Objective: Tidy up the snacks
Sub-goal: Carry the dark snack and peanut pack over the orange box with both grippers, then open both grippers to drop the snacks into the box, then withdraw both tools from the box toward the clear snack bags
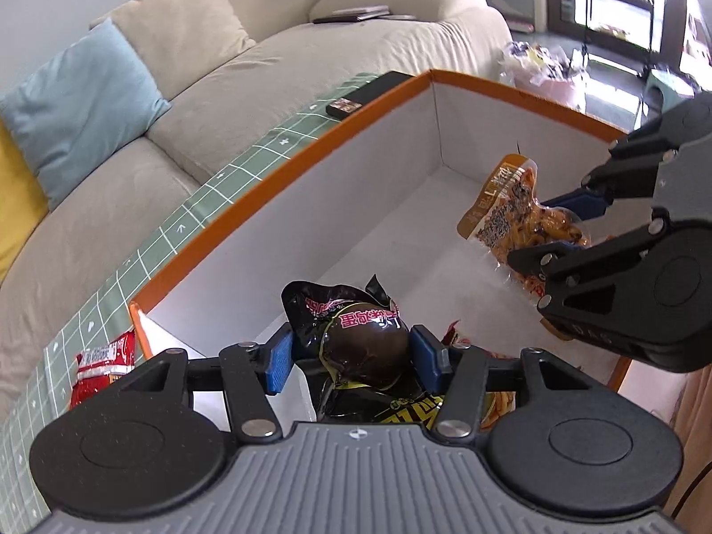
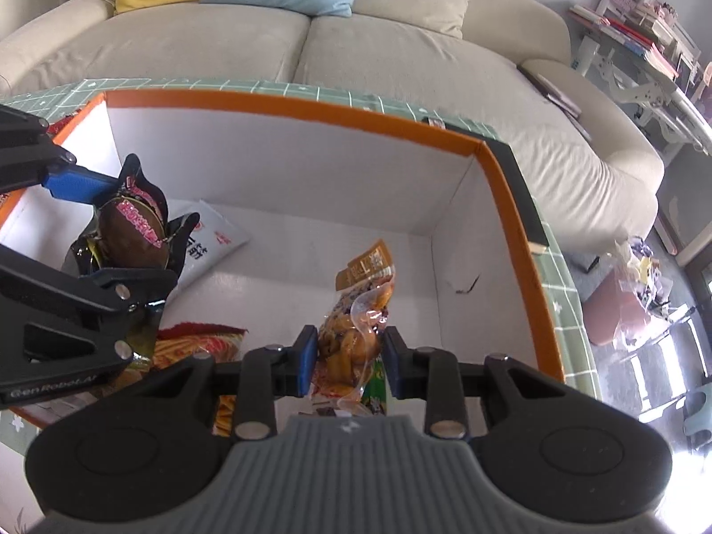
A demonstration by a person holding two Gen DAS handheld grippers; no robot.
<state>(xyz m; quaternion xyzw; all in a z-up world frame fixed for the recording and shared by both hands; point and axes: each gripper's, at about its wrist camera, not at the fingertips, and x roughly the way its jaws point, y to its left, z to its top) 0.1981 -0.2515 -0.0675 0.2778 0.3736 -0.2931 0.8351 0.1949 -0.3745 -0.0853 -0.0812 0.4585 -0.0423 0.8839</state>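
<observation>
Here both reach over the orange-rimmed box [image 2: 511, 187]: left gripper [image 1: 351, 356] clamps the black egg packet [image 1: 362, 342], right gripper [image 2: 349, 358] the orange snack pouch [image 2: 356, 320].

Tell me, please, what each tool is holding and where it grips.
Left tool: black egg packet, pinched across its bulging middle. Right tool: orange snack pouch, pinched at its lower, filled part.

- Bright daylight from window [image 1: 623, 13], blown out w/ glare.
- Fisheye bends sofa [image 1: 267, 66] at edges.
- Far from window, corners go dark.
</observation>
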